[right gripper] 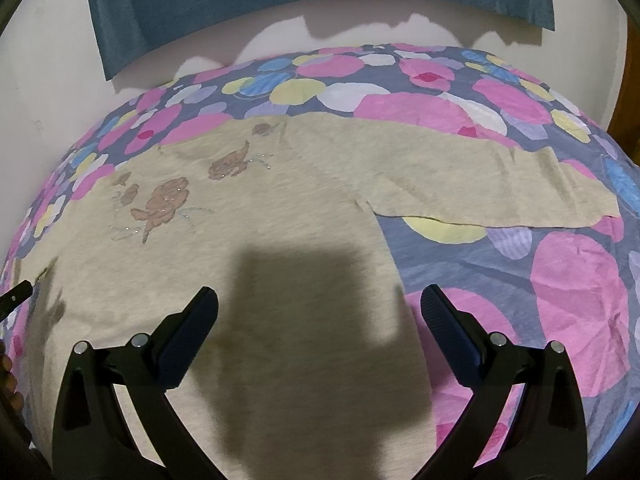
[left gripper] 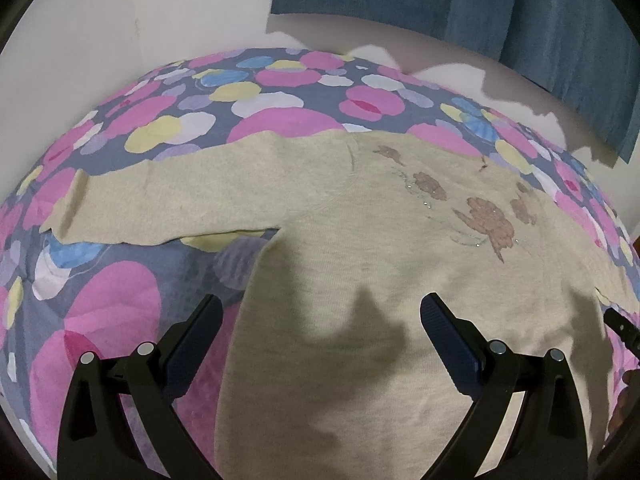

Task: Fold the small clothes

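A beige long-sleeved sweater with brown flower embroidery lies flat on the bedspread, both sleeves spread out. My left gripper hovers open over its left side edge, one finger over the bedspread and one over the body. The left sleeve stretches away to the left. In the right wrist view the same sweater fills the middle. My right gripper hangs open over its right side edge, nothing between the fingers. The right sleeve reaches to the right.
The bedspread is grey-blue with pink, yellow and blue circles. A white wall and a teal curtain stand behind the bed. The other gripper's tip shows at the right edge, and a hand at the left edge.
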A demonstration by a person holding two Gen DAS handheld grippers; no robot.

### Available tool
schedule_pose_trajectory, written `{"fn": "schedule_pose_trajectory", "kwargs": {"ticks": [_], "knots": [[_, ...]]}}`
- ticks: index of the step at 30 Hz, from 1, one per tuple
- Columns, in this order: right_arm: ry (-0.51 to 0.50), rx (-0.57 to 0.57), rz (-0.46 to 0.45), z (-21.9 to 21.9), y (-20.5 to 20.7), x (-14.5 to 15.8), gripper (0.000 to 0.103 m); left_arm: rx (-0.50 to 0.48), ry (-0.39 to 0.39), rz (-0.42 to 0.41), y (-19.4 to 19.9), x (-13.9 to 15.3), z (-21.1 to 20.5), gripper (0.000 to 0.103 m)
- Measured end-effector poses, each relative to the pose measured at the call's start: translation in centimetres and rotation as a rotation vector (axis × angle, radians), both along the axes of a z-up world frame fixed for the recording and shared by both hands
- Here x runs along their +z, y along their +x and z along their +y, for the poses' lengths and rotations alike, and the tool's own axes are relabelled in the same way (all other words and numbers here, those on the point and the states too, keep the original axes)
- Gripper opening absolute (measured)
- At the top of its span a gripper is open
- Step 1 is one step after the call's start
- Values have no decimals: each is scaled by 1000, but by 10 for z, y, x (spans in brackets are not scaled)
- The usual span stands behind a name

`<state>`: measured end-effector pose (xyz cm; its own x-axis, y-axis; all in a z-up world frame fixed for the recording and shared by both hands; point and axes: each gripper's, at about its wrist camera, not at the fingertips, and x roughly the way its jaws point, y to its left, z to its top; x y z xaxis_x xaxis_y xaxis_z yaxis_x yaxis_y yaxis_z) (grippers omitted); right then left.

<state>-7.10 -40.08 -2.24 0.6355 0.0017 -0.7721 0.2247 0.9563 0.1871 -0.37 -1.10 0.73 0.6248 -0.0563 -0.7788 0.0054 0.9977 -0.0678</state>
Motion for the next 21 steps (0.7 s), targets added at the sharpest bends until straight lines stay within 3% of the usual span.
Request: {"fn": "schedule_pose_trajectory", "kwargs": {"ticks": [6,12,14,16,19,21], "knots": [[74,-53,-15,-30,0,6,101,33,-15,-1,6,1,4,98],[192,-249,-77,-116,-10,9,99,7,-78,23,13,0,9,98],[260,-348,-98,-157,-17,4,87,-10,-73,12,12,1,7,98],[358,-466,-107,-203,-26,-8,64,-11,-62,2,11,0,6,98],[467,-608,-121,-263,-40,-26,52,-9,-58,7,11,-4,5,98],[512,-704,-132,-300,-51,-39,52,1,-58,18,13,-7,5,98]]}}
